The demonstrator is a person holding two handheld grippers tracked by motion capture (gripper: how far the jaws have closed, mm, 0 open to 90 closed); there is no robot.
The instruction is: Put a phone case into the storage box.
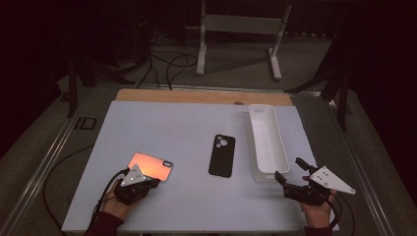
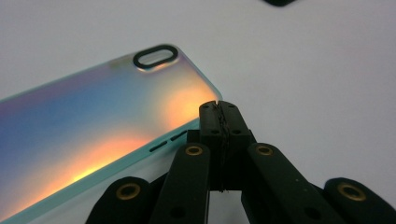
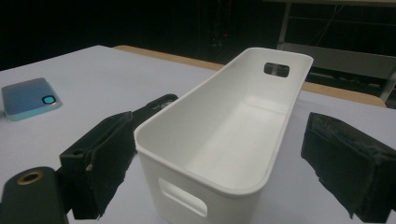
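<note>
While nothing sits in bin (image 1: pixel 267 142) yet: left gripper (image 1: pixel 153 181) pinched closed, empty, tips at near edge of iridescent case (image 1: pixel 150 166), 7 o'clock. Right gripper (image 1: pixel 289 171) spread wide around bin end, 4 o'clock. Black case (image 1: pixel 222 155) untouched, centre.

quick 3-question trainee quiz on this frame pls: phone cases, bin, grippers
1. True or false: the left gripper has its fingers shut, tips at the corner of the iridescent phone case.
2. What sits between the right gripper's open fingers? A) the black phone case B) the near end of the white bin C) nothing
3. Fill in: in the high view, the black phone case lies between the iridescent phone case and the ____.

Key: 1 true; 2 B; 3 white bin
</note>
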